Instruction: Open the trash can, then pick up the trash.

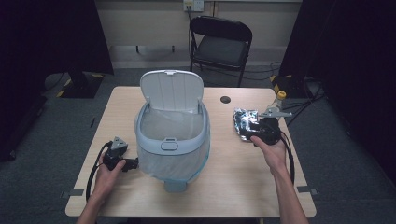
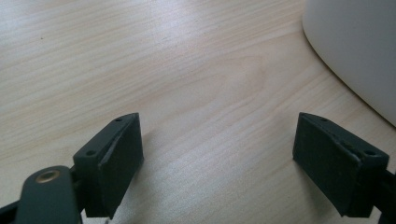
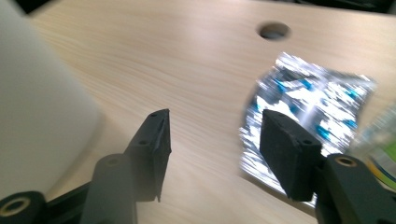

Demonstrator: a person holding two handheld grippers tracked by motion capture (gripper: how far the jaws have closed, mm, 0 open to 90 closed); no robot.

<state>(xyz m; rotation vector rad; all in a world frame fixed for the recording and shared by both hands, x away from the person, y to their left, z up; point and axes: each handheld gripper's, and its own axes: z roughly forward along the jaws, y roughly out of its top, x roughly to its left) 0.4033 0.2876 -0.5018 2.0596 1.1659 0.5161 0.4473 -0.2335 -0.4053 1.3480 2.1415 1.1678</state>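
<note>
We see the right gripper with its jaws wide and holding nothing; the shiny crinkly silver foil packet lies on the pale wooden worktop, partly behind one jaw. The left gripper has wide jaws too, beside the white plastic bin.

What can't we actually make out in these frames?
- Foil packet: print unreadable, motion-blurred in the right gripper view; in the high view the right gripper covers its near edge.
- Bottle: small in the high view; a blurred sliver at the right gripper view's edge.
- Trash bin: the liner's contents cannot be made out; its base hides the table behind.
- Left gripper: open over bare table.
</note>
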